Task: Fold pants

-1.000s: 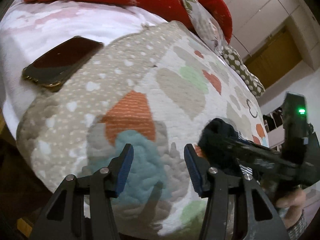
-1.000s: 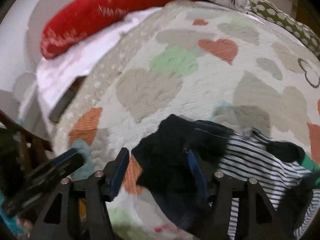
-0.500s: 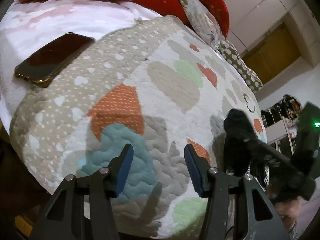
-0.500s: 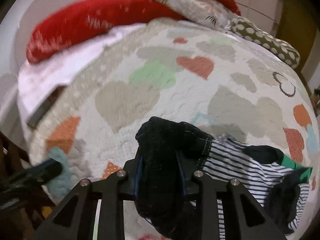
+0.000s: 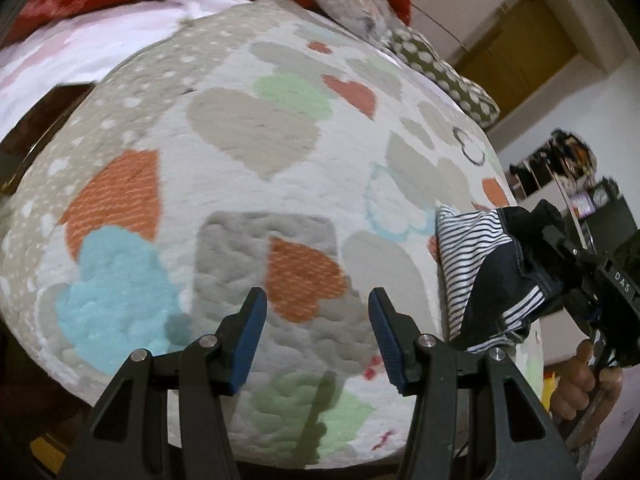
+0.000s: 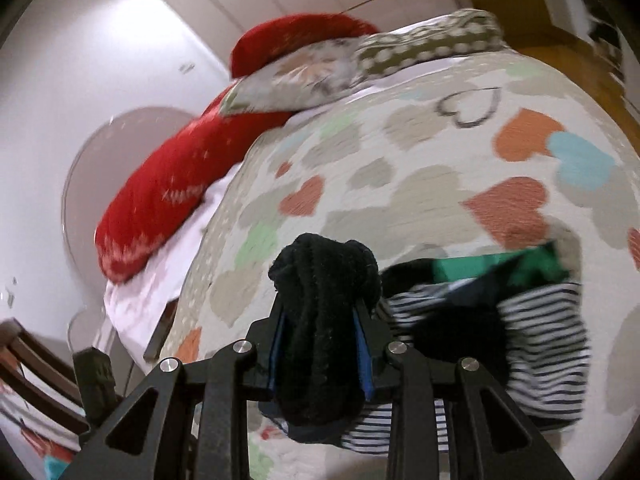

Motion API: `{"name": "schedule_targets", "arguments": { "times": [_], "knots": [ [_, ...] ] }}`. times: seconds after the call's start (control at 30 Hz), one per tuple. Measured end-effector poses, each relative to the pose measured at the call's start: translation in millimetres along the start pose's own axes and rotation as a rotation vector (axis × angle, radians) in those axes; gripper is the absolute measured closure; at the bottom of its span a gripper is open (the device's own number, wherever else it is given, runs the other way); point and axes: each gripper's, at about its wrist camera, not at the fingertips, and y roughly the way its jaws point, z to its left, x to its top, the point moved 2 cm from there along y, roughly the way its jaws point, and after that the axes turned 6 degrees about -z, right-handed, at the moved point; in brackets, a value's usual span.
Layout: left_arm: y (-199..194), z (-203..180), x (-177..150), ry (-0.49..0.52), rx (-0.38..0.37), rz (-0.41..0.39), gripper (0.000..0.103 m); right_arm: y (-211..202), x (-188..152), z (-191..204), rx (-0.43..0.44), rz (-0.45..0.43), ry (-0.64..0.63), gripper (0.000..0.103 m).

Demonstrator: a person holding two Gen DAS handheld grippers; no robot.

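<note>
The pants [image 6: 544, 344] are navy-and-white striped with dark navy trim and a green part. They lie bunched on the heart-patterned quilt [image 6: 420, 192]. My right gripper [image 6: 322, 344] is shut on a dark bunched end of the pants [image 6: 324, 280] and holds it lifted. In the left wrist view the pants [image 5: 476, 264] hang from the right gripper [image 5: 560, 264] at the right edge of the bed. My left gripper [image 5: 316, 332] is open and empty above the quilt [image 5: 248, 132], left of the pants.
Red pillows [image 6: 168, 196], a floral pillow [image 6: 304, 76] and a dotted pillow [image 6: 432, 36] lie at the head of the bed. A dark phone [image 5: 44, 112] lies on the white sheet at the left. A wooden chair [image 6: 36, 376] stands beside the bed.
My right gripper closed on the dark end of the pants and lifted it up and to the right. My left gripper stayed open and shifted along the quilt.
</note>
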Motion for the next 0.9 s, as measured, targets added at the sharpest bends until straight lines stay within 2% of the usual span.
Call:
{"name": "schedule_targets", "arguments": {
  "times": [0.27, 0.3, 0.33, 0.4, 0.47, 0.5, 0.57, 0.6, 0.7, 0.77, 0.87, 0.9],
  "knots": [
    [7.7, -56.1, 12.5, 0.13, -0.018, -0.005, 0.046, -30.1, 6.9, -61.8, -0.031, -0.066, 0.098, 0.069],
    [10.6, -63.5, 12.7, 0.143, -0.026, 0.003, 0.046, -30.7, 7.2, -69.7, -0.062, -0.06, 0.097, 0.064],
    [13.5, -71.6, 12.0, 0.159, -0.035, 0.011, 0.046, -32.9, 7.5, -77.3, -0.105, -0.059, 0.094, 0.064],
    [19.8, -90.8, 9.3, 0.204, -0.051, 0.025, 0.046, -43.2, 8.7, -95.7, -0.273, -0.092, 0.1, 0.059],
    [28.2, -111.2, 4.9, 0.257, -0.065, 0.043, 0.046, -59.6, 11.0, -106.0, -0.327, -0.152, 0.131, 0.059],
    [34.1, -122.9, 1.8, 0.287, -0.074, 0.055, 0.046, -68.9, 12.9, -106.3, -0.305, -0.189, 0.148, 0.059],
    [45.1, -142.0, -4.8, 0.326, -0.1, 0.077, 0.046, -78.5, 15.8, -100.1, -0.206, -0.217, 0.156, 0.059],
    [51.7, -151.6, -8.8, 0.344, -0.114, 0.089, 0.046, -77.6, 17.2, -93.6, -0.123, -0.207, 0.157, 0.06],
    [71.0, -174.7, -24.7, 0.39, -0.146, 0.13, 0.046, -61.8, 15.0, -84.9, 0.025, -0.154, 0.177, 0.062],
    [82.1, -183.4, -37.0, 0.411, -0.148, 0.158, 0.046, -48.5, 12.0, -86.7, 0.053, -0.119, 0.194, 0.064],
    [96.2, -189.5, -50.9, 0.438, -0.12, 0.169, 0.043, -32.8, 2.5, -104.2, -0.024, -0.083, 0.22, 0.065],
    [97.7, -190.5, -53.2, 0.444, -0.11, 0.161, 0.039, -31.1, -1.0, -113.5, -0.066, -0.075, 0.228, 0.069]
  ]
}}
